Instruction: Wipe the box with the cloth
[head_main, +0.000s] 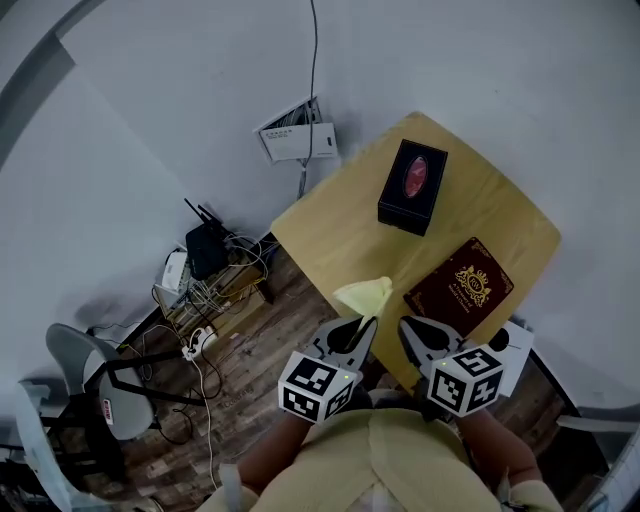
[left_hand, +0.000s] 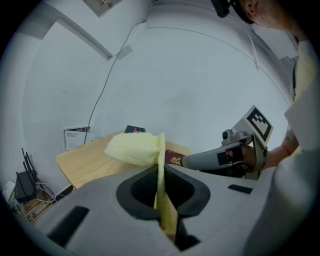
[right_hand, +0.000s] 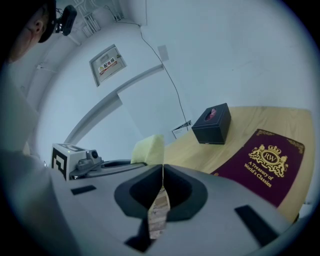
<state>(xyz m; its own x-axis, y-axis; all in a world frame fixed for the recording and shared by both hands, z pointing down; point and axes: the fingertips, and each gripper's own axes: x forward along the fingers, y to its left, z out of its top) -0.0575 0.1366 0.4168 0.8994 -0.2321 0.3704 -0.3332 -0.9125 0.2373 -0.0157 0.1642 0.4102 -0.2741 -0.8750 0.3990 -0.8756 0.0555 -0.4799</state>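
Head view, state of progress: yellow cloth (head_main: 365, 294) pinched in the left tool (head_main: 362, 328), over the near edge of the worktop (head_main: 335, 232). The right tool (head_main: 412, 330) is pressed together on nothing, just beside it. The black box (head_main: 412, 186) stands at the far side, well apart from the cloth; wiping judged not yet begun, all of it left. A maroon book (head_main: 459, 285) lies between. Left gripper view: the cloth hides most of the box; the box's underside shows nowhere.
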